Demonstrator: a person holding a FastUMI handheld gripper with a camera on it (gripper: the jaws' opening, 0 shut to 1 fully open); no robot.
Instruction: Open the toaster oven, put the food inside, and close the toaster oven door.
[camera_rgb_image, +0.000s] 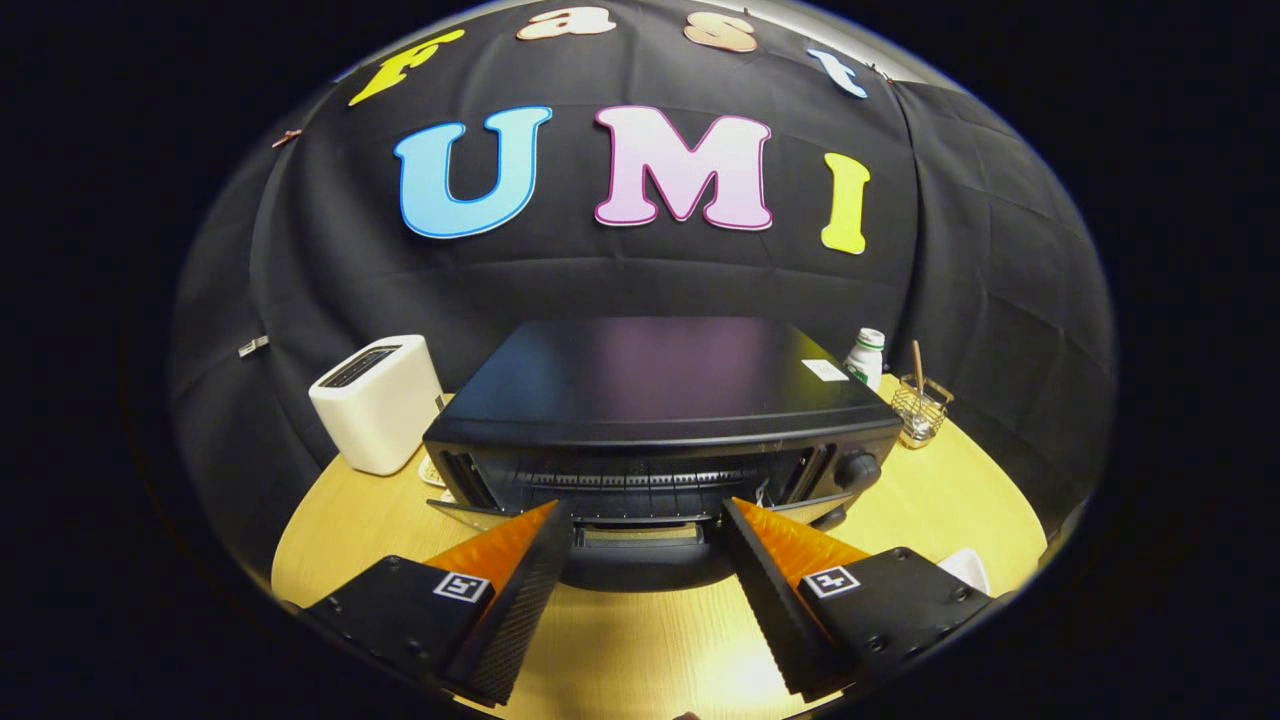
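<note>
Setting: a booth walled in black cloth (640, 280), with a round, light wooden table (960, 500) carrying all items.

Item, far left: white pop-up toaster (378, 402), upright near the table's back edge, slot on top, standing just beside the left flank of the oven but apart from it.

Item, centre: black toaster oven (660, 400), the largest thing on the table. Flat glossy top with a small white sticker (824, 370) near its right rear corner. Door (640, 555) dropped forward and open (it hangs low, its handle edge toward the camera); a wire rack (640, 482) shows inside the cavity. Whether any food lies on the rack cannot be told. Control knob (860, 470) on the right of the front panel.

Item, foreground: gripper (648, 518), jaws spread wide, holding nothing. The two fingertips sit at either end of the lowered door, the left one near its left corner and the right one near its right corner; contact with the door cannot be judged.

Item, right rear: white bottle (866, 356) with a green label, just behind the oven's right rear corner.

Item, right: small wire basket (920, 410) holding a wooden stick, beside the bottle.

Item, right foreground: a white object (968, 568), partly hidden behind the right finger's mount, kind not determinable.
</note>
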